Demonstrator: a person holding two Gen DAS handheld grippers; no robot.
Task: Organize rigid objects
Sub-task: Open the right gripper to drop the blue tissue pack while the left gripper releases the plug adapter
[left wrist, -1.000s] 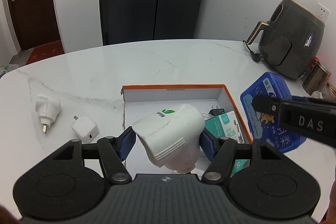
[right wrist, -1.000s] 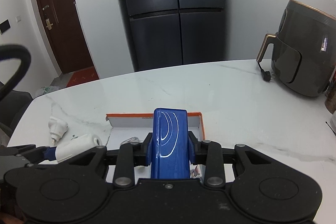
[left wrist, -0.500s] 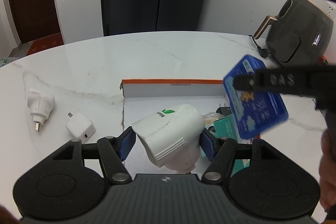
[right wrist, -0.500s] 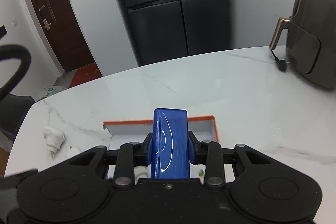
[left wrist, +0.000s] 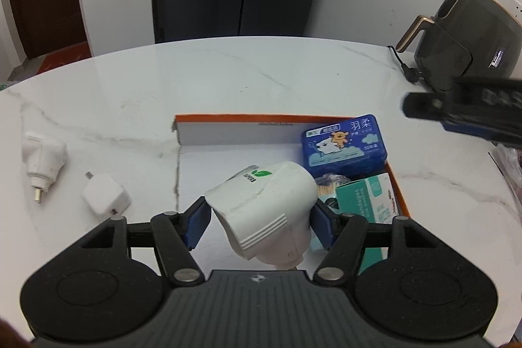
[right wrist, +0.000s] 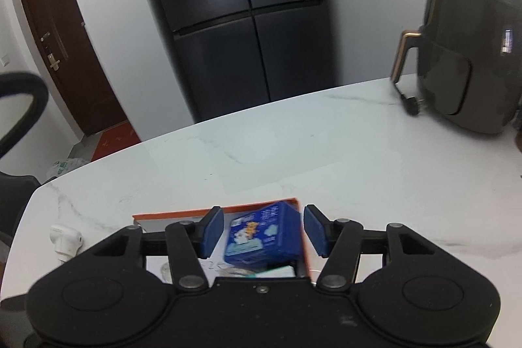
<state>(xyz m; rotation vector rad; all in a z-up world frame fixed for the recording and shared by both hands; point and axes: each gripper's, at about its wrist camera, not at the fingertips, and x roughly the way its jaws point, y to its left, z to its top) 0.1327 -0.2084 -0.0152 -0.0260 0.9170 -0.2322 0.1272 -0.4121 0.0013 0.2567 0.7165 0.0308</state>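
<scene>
My left gripper (left wrist: 261,219) is shut on a large white plug adapter (left wrist: 266,211) with a green leaf logo, held above the orange-rimmed white box (left wrist: 228,132). A blue tissue tin (left wrist: 344,144) lies in the box's far right corner, beside a teal carton (left wrist: 365,201). My right gripper (right wrist: 262,232) is open and empty above the blue tin (right wrist: 261,235); it shows as a dark bar at the right of the left wrist view (left wrist: 463,108). A white plug (left wrist: 40,158) and a small white charger (left wrist: 106,198) lie on the table left of the box.
The white marble table (left wrist: 228,80) carries a dark air fryer (left wrist: 466,35) with its cord at the far right. A dark fridge and a brown door stand behind. The white plug also shows in the right wrist view (right wrist: 65,238).
My right gripper opened and let go of the blue tin, which now lies in the box's far right corner. The gripper has drawn back right. My left gripper still holds the white adapter.
</scene>
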